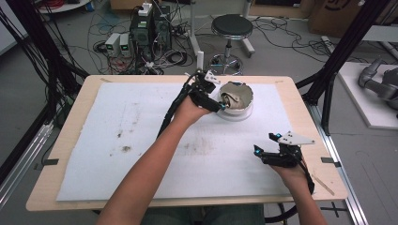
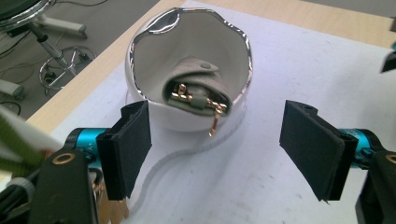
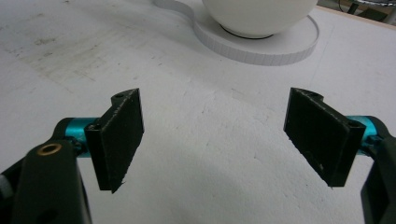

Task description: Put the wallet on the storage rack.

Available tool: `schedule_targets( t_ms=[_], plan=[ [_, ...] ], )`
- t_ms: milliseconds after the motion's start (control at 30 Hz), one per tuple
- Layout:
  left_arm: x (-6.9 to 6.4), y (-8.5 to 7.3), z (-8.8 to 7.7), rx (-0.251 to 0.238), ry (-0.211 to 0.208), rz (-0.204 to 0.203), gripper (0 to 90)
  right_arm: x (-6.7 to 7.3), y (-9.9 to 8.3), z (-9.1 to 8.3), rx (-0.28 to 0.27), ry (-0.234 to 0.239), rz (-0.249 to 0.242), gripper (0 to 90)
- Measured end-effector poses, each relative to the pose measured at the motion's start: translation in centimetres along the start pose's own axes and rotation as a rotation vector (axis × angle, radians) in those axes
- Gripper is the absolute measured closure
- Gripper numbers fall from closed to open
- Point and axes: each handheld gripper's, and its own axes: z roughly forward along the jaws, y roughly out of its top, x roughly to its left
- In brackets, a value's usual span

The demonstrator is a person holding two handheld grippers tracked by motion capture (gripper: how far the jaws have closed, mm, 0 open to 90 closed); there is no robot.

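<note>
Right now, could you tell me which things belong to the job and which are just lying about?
In the job:
white silver-rimmed ceramic bowl
beige pouch with gold clasp inside it
round white base
left gripper, open

Lying about:
black round stool
grey computer towers
right gripper, open, idle

L tool (image 1: 220,104) open, R tool (image 1: 261,151) open

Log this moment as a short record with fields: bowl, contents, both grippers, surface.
bowl: white, wavy silver rim, upright on a white round base
contents: folded beige pouch with gold clasp, inside the bowl
left gripper: fingers open, nothing between them, just short of the bowl
right gripper: fingers open, empty, over the mat
surface: stained white mat on a wooden table
</note>
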Motion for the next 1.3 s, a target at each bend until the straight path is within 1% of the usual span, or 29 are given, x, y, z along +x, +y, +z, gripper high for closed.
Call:
schedule_targets(
  t_ms=[100,233,300,400,467,500,600,667,700,733,767,800,833,900,1000,1033,1200,1300],
  plan=[
    [-0.3,-1.3,-1.2,-0.018,-0.006,-0.015,24.1,0.1,0.1,0.1,-0.002,0.002,0.001,20.4],
    [-0.5,-3.2,-2.9,-0.037,-0.004,-0.018,22.6,0.4,0.3,0.2,-0.008,0.006,-0.006,20.4],
    [-0.5,-4.2,-3.7,-0.053,-0.002,-0.036,21.9,0.5,0.4,0.3,-0.007,0.006,-0.002,20.4],
    [-0.3,-5.4,-4.8,-0.045,0.009,-0.045,21.6,0.7,0.5,0.5,-0.009,0.008,-0.007,20.4],
    [-0.6,-6.4,-5.6,-0.060,0.024,-0.040,21.5,0.8,0.6,0.6,-0.005,0.011,-0.006,20.4],
    [-0.6,-6.7,-6.0,-0.060,0.024,-0.041,21.5,0.9,0.6,0.7,-0.006,0.011,-0.011,20.4],
    [-0.7,-7.6,-7.1,-0.084,0.035,-0.048,21.5,1.0,0.7,0.8,-0.006,0.014,-0.014,20.4],
    [-0.8,-8.2,-7.8,-0.103,0.038,-0.061,21.5,1.1,0.7,0.9,-0.001,0.015,-0.012,20.4],
    [-0.8,-8.5,-8.2,-0.101,0.041,-0.061,21.5,1.1,0.7,0.9,-0.001,0.014,-0.012,20.4],
    [-0.8,-8.8,-8.5,-0.109,0.042,-0.067,21.5,1.1,0.7,0.9,-0.002,0.013,-0.010,20.4],
    [-0.8,-9.1,-8.9,-0.104,0.049,-0.063,21.5,1.1,0.7,0.9,-0.003,0.013,-0.014,20.4],
    [-0.8,-9.4,-9.2,-0.111,0.052,-0.067,21.5,1.1,0.7,0.9,-0.003,0.012,-0.013,20.4],
    [-0.7,-9.8,-9.6,-0.116,0.065,-0.071,21.5,1.1,0.8,0.9,-0.003,0.012,-0.011,20.4],
    [-0.5,-10.5,-10.2,-0.128,0.082,-0.089,21.5,1.1,0.8,0.9,-0.005,0.012,-0.011,20.4],
    [-0.5,-11.6,-11.0,-0.126,0.087,-0.107,21.5,1.1,0.8,0.9,-0.009,0.014,-0.009,20.4],
    [-0.5,-12.0,-11.3,-0.126,0.092,-0.107,21.4,1.1,0.8,0.9,-0.009,0.014,-0.006,20.4],
    [-0.7,-13.8,-12.5,-0.140,0.104,-0.127,21.3,1.0,0.9,1.1,-0.012,0.014,-0.012,20.4],
    [-0.8,-15.0,-13.0,-0.130,0.118,-0.123,20.9,1.0,0.9,1.3,-0.012,0.015,-0.016,20.4]
  ],
)
